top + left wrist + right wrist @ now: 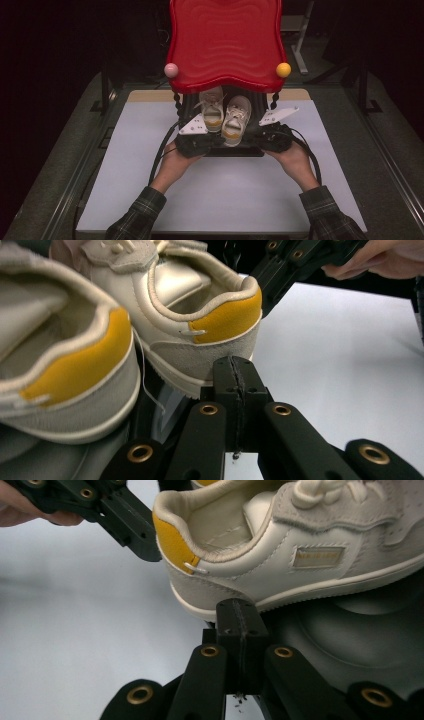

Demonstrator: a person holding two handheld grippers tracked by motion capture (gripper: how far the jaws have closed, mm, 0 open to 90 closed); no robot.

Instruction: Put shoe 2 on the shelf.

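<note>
High view: a pair of small cream leather sneakers with yellow heel tabs (227,116) sits in the centre of the frame on a dark glossy tray (235,151) under a red wavy plastic canopy (226,42). The left gripper (196,144) and right gripper (272,138) rest at the tray's lower corners, just left and right of the shoe heels. The risk, as I judge it, is a lopsided pull or lift: the tray would tilt and the loose shoes slide off its slick surface.

Left gripper view: the jaws stand pressed together at lower centre, and I cannot tell whether the tray's edge is pinched between them. The nearer sneaker heel (220,325) hangs just above and left of the tips, so a forward nudge would knock it.

Right gripper view: the jaws are likewise pressed together at lower centre, right below the sneaker's sole (280,575). The heel overhangs the tray rim, so a bump there could tip the shoe outward.
</note>
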